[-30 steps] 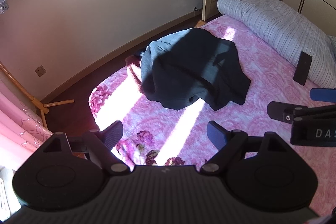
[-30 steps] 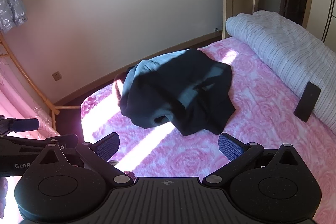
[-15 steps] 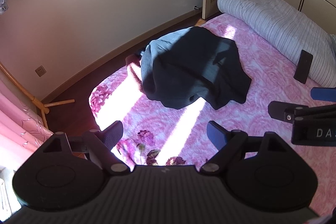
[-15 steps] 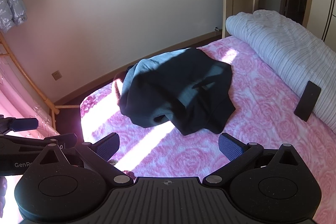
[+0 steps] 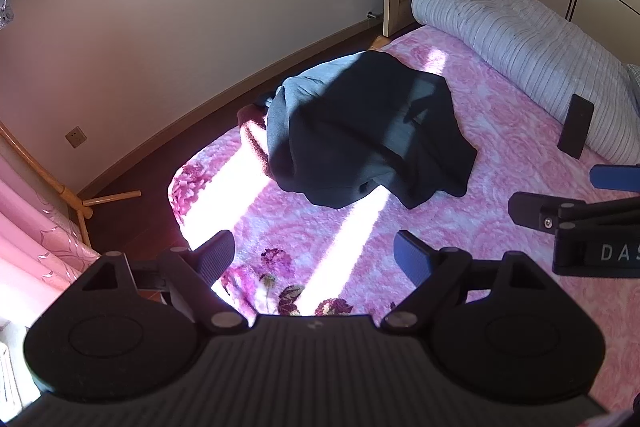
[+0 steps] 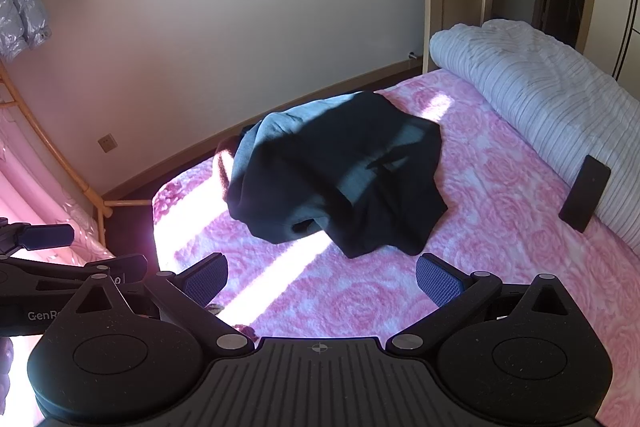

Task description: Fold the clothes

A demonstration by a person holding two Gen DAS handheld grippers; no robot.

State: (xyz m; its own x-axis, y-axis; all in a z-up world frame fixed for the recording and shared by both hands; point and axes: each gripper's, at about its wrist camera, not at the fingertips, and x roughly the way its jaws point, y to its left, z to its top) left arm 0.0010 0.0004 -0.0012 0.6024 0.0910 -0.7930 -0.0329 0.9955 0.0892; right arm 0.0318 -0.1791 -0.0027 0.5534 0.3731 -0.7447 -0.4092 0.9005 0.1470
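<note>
A dark crumpled garment (image 5: 368, 131) with a grey inner side lies in a heap on the pink floral bed (image 5: 500, 147), near its far left edge; it also shows in the right wrist view (image 6: 340, 183). My left gripper (image 5: 314, 255) is open and empty, held above the bed short of the garment. My right gripper (image 6: 322, 277) is open and empty, also short of the garment. The right gripper shows at the right edge of the left wrist view (image 5: 576, 199), and the left gripper at the left edge of the right wrist view (image 6: 48, 251).
A rolled striped duvet (image 6: 548, 107) lies along the far right of the bed, with a black phone (image 6: 585, 193) leaning on it. The bed's left edge drops to a dark floor (image 5: 132, 163) by the wall. Pink curtains (image 5: 28, 239) hang at the left.
</note>
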